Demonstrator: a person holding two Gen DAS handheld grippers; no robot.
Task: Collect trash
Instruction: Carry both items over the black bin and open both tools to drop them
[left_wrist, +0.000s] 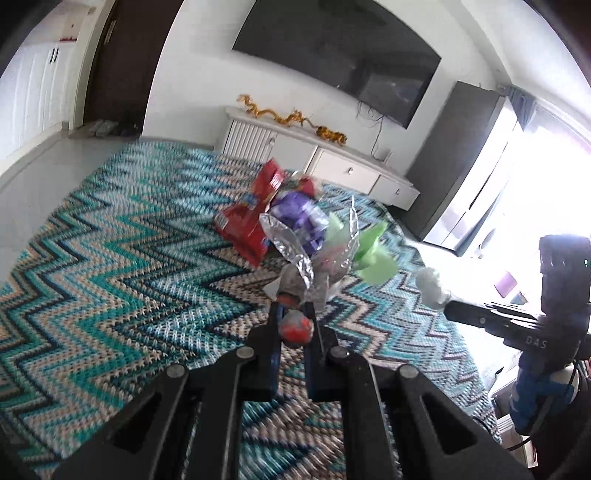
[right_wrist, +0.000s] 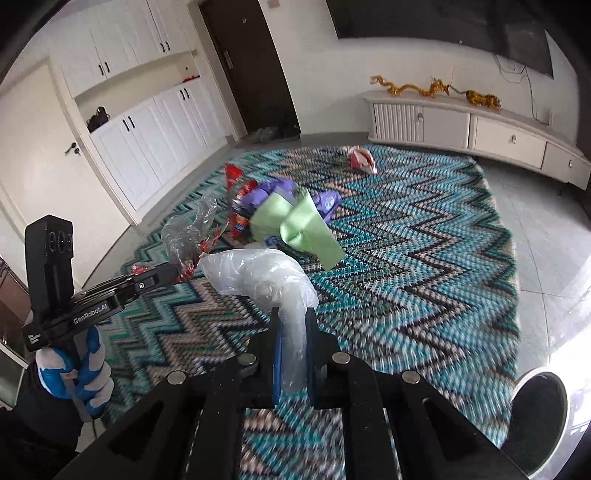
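Clamped between the fingers of the right gripper (right_wrist: 293, 343) is a crumpled clear plastic bag (right_wrist: 258, 275). Its jaws are drawn almost fully together, pinching the bag by one narrow end. The bag's long axis runs away from the fingers, then bends left; its free end points toward the left gripper (right_wrist: 162, 275). Holding it by the neck likely keeps the bulk clear of the pads.

The left gripper (left_wrist: 295, 314) is likewise closed down on trash: a crinkled clear-and-silver wrapper (left_wrist: 295, 254) with red print is pinched at its lower end and stands up and away from the fingers. Both pieces appear lifted off the zigzag rug (right_wrist: 424, 258), a judgement from how they hang free of the weave.

Beyond the held items, a loose pile remains on the rug: a red snack bag (left_wrist: 251, 218), a purple wrapper (left_wrist: 299, 218) and a green paper sheet (right_wrist: 306, 229), touching one another. A pink item (right_wrist: 362, 160) lies well apart, nearer the white low cabinet (right_wrist: 461, 122). A dark round object (right_wrist: 539, 413), possibly a bin, sits at the right edge; its identity cannot be confirmed.
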